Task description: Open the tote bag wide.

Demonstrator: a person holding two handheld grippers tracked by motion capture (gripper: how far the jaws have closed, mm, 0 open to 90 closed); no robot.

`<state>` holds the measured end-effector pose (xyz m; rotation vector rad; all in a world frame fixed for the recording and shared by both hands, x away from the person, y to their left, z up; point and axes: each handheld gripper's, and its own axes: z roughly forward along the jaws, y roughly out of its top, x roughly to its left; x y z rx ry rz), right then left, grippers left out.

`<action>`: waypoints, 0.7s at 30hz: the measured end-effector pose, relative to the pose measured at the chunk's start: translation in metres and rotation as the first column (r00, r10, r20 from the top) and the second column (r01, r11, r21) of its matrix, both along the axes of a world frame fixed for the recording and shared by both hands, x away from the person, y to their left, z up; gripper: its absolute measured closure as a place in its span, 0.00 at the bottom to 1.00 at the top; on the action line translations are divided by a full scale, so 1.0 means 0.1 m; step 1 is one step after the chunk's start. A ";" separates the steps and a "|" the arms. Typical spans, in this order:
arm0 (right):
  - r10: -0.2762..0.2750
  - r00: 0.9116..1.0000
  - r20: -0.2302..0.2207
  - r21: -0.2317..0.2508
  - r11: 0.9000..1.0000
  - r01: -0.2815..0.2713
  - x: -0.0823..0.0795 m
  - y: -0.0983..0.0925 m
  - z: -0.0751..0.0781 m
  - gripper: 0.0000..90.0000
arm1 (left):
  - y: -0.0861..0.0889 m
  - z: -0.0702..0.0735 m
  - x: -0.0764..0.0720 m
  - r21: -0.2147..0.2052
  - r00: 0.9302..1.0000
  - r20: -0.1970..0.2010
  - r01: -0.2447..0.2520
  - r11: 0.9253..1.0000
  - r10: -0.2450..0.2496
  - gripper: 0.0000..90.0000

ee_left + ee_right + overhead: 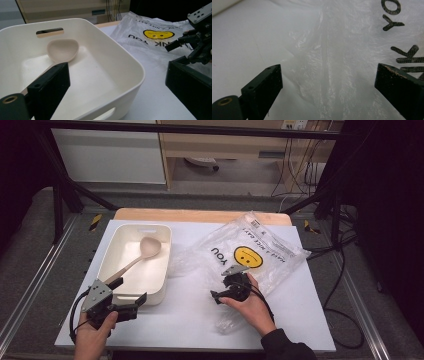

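Observation:
A cream plastic tub [165, 262] stands on the left of the white table top, with a pale wooden spoon [143, 252] lying in it, bowl toward the far end. In the left gripper view the spoon [62, 50] rests on the floor of the tub [125, 56]. My left gripper [127, 292] is open at the tub's near corner; one jaw is over the inside, the other outside the rim. A crinkled clear plastic bag [272, 247] with a yellow smiley face lies to the right. My right gripper [224, 282] hovers open over the bag's near left edge [329, 50], with nothing pinched.
A white sheet [190, 320] covers the wooden table. Metal frame rails run along both sides, and cables hang on the floor at the right. From the left gripper view, the right gripper [190, 42] shows beside the bag [140, 42].

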<state>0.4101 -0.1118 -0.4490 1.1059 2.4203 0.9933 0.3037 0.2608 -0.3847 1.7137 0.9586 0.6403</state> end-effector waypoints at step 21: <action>0.023 0.999 -0.028 0.080 0.997 -0.020 0.03 -0.10 0.01 0.74 | 0.00 0.00 0.00 0.001 1.000 -0.001 0.003 1.000 -0.003 0.06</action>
